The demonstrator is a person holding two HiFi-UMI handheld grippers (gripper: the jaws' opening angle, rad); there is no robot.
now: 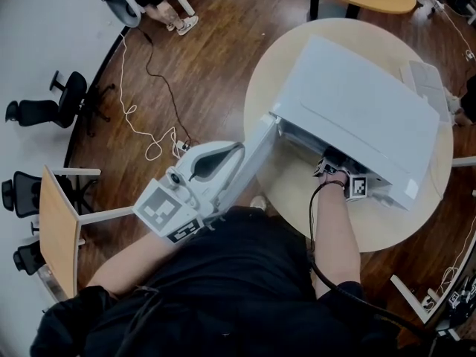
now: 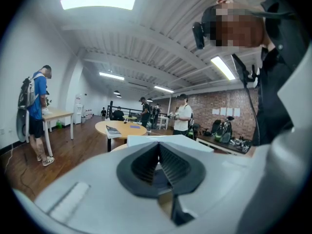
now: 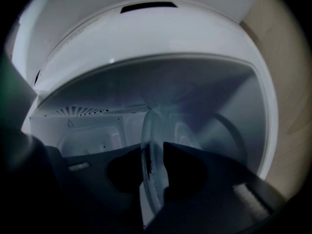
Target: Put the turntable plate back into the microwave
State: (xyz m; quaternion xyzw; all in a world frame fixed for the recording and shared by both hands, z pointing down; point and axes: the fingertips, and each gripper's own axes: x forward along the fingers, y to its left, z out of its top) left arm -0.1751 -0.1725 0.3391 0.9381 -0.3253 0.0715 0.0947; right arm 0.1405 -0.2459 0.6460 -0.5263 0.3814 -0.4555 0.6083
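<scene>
The white microwave [image 1: 364, 110] stands on a round light-wood table [image 1: 297, 192] with its door [image 1: 254, 158] swung open toward me. My right gripper [image 1: 336, 163] reaches into the opening, its tips hidden in the head view. In the right gripper view, the right gripper [image 3: 153, 156] is shut on the glass turntable plate [image 3: 152, 126]. The plate stands on edge between the pads, inside the dim cavity [image 3: 97, 135]. My left gripper [image 1: 236, 150] is beside the open door. Its ridged pads [image 2: 168, 165] meet at the tip with nothing seen between them.
A white device [image 1: 428, 80] sits at the table's far right edge. A cable [image 1: 149, 125] snakes over the wooden floor on the left, near office chairs [image 1: 44, 106] and a small desk [image 1: 59, 229]. Several people [image 2: 183, 113] stand around tables farther back.
</scene>
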